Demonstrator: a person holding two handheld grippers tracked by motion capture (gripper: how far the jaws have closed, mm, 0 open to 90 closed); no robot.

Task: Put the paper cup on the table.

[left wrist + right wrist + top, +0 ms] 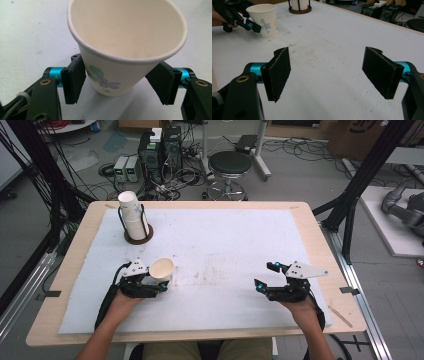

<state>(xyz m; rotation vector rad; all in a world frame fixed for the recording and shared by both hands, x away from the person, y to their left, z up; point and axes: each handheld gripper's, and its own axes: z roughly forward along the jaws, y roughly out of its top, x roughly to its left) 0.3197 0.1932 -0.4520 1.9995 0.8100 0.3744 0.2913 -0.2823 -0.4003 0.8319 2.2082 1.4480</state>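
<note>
On the white mat (225,240) at the table's near left, a single paper cup (162,269) stands with its base down, and the left gripper (159,285) has it between its jaws. From the left gripper view the cup (125,50) sits between the two pads (75,80), low on its wall; the left pad touches it while the right one looks just clear, so the grip seems loose or not yet closed (hard to be sure). To do this step well, I would close gently and evenly, since thin paper walls will buckle under a hard squeeze, and keep the pads level so the cup does not tip. Its long axis runs near vertical, mouth up and slightly toward the camera, narrow base on the mat. The right gripper (267,276) rests wide open and empty, well apart to the right. A cup stack in its holder (134,220) stands at the far left.
</note>
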